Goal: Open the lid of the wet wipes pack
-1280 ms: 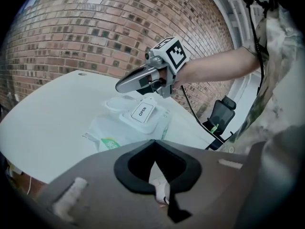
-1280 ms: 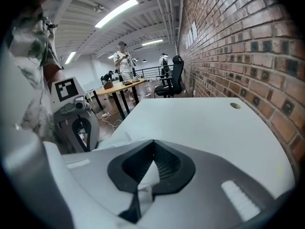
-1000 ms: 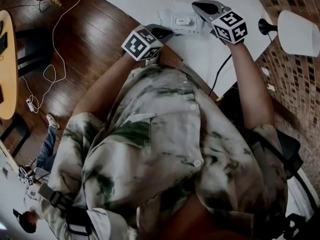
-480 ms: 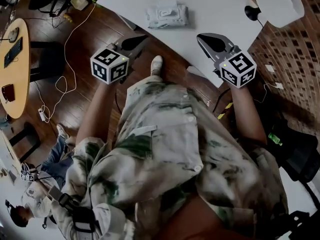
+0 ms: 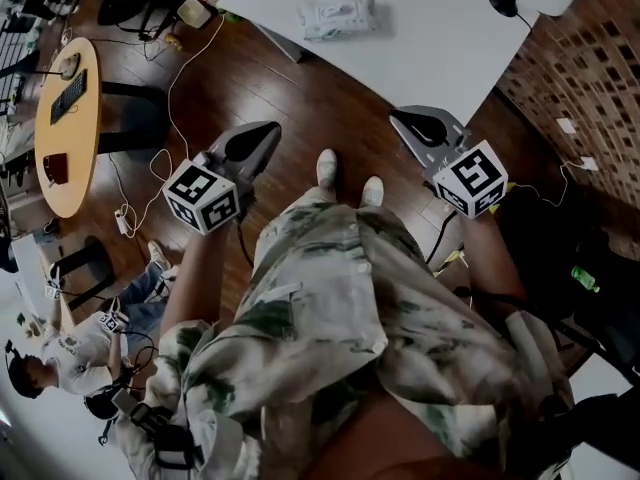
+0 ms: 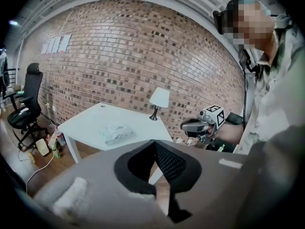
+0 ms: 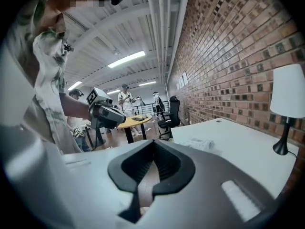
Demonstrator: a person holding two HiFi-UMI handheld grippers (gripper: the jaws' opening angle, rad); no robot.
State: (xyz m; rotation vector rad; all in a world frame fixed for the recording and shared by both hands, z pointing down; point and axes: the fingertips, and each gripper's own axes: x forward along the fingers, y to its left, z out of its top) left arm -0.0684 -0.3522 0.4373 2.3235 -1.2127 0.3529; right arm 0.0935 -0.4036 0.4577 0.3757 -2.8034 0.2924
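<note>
A white table (image 5: 440, 48) is standing on a dark wood floor (image 5: 300, 98). Back from it, a person is holding the left gripper (image 5: 262, 133) and the right gripper (image 5: 408, 120) over the floor, each with its fingers pressing together on nothing. The wet wipes pack (image 5: 338, 15) is lying on the table, well apart from both.
</note>
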